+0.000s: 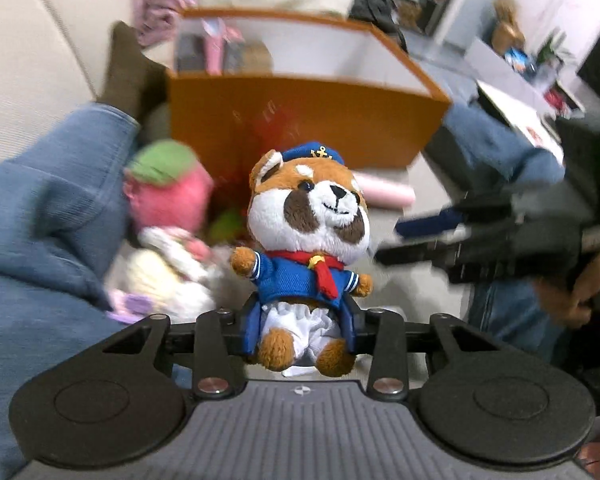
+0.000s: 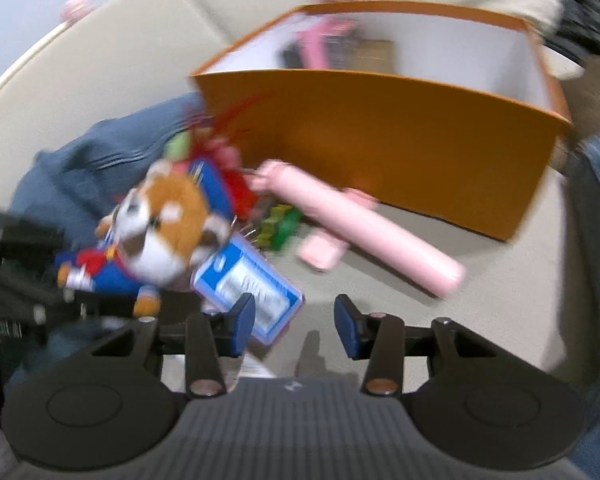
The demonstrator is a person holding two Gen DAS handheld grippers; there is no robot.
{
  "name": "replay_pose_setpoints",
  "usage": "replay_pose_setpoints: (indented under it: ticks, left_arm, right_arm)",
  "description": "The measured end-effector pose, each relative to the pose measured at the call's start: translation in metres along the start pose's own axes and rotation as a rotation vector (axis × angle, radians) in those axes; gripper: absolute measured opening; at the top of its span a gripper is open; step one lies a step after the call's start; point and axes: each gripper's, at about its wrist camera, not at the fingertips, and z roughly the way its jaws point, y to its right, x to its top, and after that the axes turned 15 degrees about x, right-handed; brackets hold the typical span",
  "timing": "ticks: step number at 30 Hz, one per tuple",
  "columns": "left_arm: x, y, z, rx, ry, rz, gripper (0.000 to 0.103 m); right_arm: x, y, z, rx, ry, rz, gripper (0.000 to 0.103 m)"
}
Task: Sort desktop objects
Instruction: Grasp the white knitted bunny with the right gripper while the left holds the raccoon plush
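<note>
My left gripper is shut on a sailor dog plush with a blue hat and red scarf, gripped at its lower body and held above the sofa. The plush also shows in the right wrist view, at the left. My right gripper is open and empty, low over the cushion; it also shows at the right of the left wrist view. An open orange box stands behind, and it shows in the right wrist view too.
A pink cylinder, a blue-and-white packet, a green toy and a small pink item lie on the cushion. A pink strawberry plush and a pale plush lie left. Jeans-clad legs flank both sides.
</note>
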Motion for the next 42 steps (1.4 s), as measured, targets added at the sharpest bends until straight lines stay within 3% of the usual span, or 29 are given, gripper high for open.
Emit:
replay_pose_setpoints:
  ticks: [5,11,19,24,27,28,30,37,42]
  left_arm:
    - [0.007,-0.021,-0.017,0.08,0.032,-0.082,0.044]
    - [0.009,-0.043,-0.015,0.141,0.033,-0.168,0.044]
    - [0.009,-0.051,-0.002,0.135,0.019,-0.216,0.044]
    - [0.009,-0.054,0.0,0.131,0.02,-0.232,0.044]
    - [0.008,-0.053,0.001,0.132,0.02,-0.23,0.044]
    - [0.008,-0.053,0.001,0.132,0.021,-0.229,0.044]
    - [0.007,-0.051,0.0,0.128,0.026,-0.229,0.044]
    - [0.007,-0.047,-0.006,0.097,0.034,-0.231,0.044]
    - [0.009,-0.039,-0.011,0.06,0.051,-0.228,0.044]
  right_arm:
    - [0.015,-0.039,0.028,0.071,-0.069,-0.199,0.047]
    - [0.032,-0.077,0.056,0.096,-0.134,-0.469,0.047]
    - [0.037,-0.1,0.098,0.073,-0.275,-0.728,0.048]
    - [0.028,-0.105,0.124,0.026,-0.33,-0.853,0.062]
    - [0.018,-0.102,0.135,-0.008,-0.359,-0.871,0.063]
    - [0.014,-0.102,0.136,-0.039,-0.353,-0.879,0.052]
    - [0.012,-0.101,0.128,-0.04,-0.326,-0.861,0.045]
    - [0.009,-0.095,0.07,-0.014,-0.278,-0.724,0.043]
    - [0.013,-0.065,0.025,0.062,-0.235,-0.505,0.043]
